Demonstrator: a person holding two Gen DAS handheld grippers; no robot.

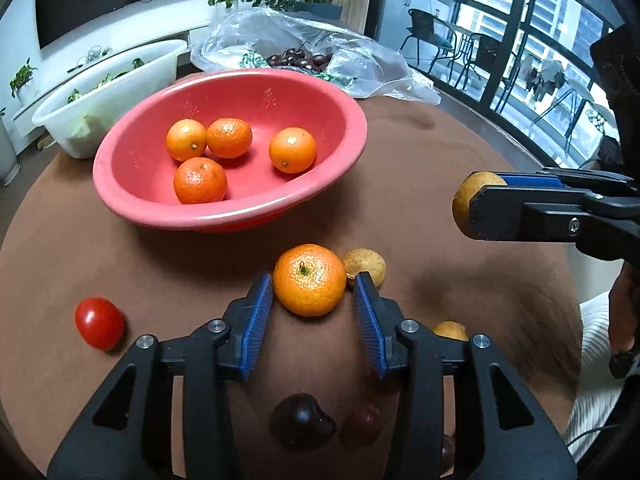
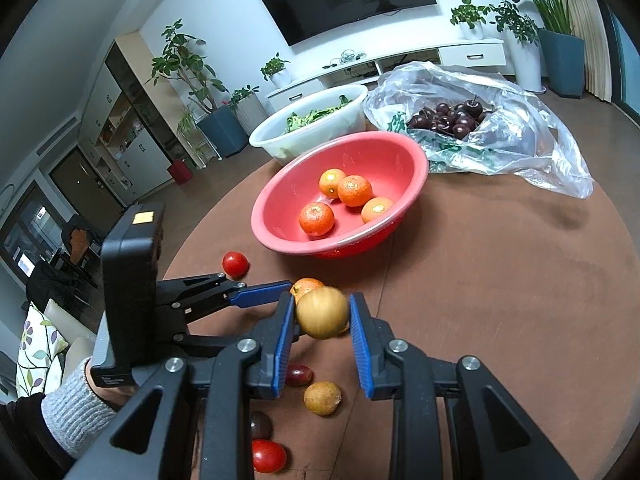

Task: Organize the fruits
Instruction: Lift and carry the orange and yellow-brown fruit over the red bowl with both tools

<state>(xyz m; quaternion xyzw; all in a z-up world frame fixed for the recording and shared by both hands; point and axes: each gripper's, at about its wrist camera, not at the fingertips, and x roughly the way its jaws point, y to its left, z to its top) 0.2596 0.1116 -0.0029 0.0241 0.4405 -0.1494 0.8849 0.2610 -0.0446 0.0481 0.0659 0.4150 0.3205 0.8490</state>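
A mandarin (image 1: pixel 310 280) lies on the brown table (image 1: pixel 440 140) between the fingertips of my left gripper (image 1: pixel 313 281). The jaws are open, with a small gap on each side of the fruit. My right gripper (image 2: pixel 320 304) is shut on a tan round fruit (image 2: pixel 322 312) and holds it above the table; the left wrist view shows that gripper (image 1: pixel 486 196) at the right. The red bowl (image 1: pixel 224 216) behind the mandarin holds several mandarins (image 1: pixel 200 180).
Loose on the table are a red tomato (image 1: pixel 99 323), two tan fruits (image 1: pixel 366 266) (image 1: pixel 450 330) and dark cherries (image 1: pixel 302 420). A white tub (image 1: pixel 100 80) of greens and a plastic bag (image 1: pixel 360 64) of cherries stand behind the bowl.
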